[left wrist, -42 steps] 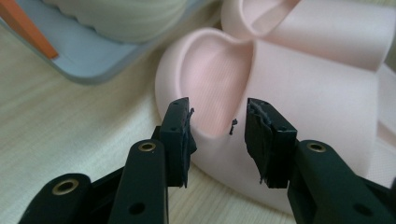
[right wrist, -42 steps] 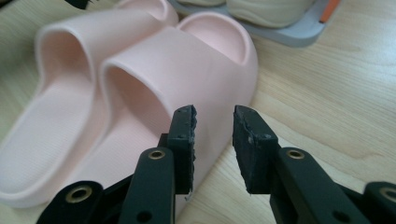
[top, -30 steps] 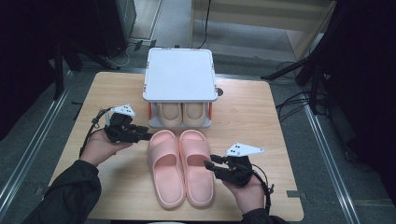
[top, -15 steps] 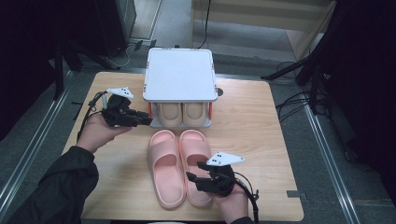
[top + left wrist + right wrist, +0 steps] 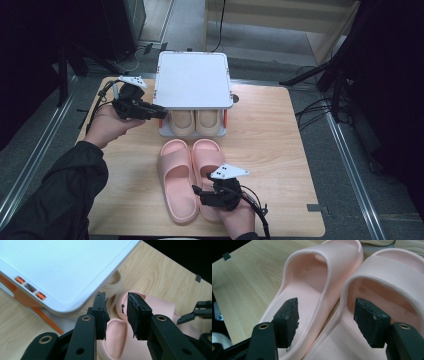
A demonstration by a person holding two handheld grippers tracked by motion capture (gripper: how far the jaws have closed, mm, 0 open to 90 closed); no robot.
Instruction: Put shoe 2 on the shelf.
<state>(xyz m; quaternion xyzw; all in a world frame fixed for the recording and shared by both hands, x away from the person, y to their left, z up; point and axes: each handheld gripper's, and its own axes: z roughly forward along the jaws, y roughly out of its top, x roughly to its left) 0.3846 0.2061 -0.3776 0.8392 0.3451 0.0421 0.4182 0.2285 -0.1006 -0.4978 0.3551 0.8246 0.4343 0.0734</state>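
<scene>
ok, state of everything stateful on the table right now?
pink slippers: paired side by side flat on the table, toes toward the rack, nothing gripping them.
beige slippers: stowed under the rack's top.
shoe rack: upright, white top bare.
left gripper: empty, jaws a little apart and just been closing, at the rack's corner.
right gripper: open, just been opening, jaws straddling the slippers' inner walls.

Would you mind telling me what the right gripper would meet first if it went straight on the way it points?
Probably the adjoining side walls of the two pink slippers: the right gripper has its open fingers straddling them, one inside each slipper.
</scene>
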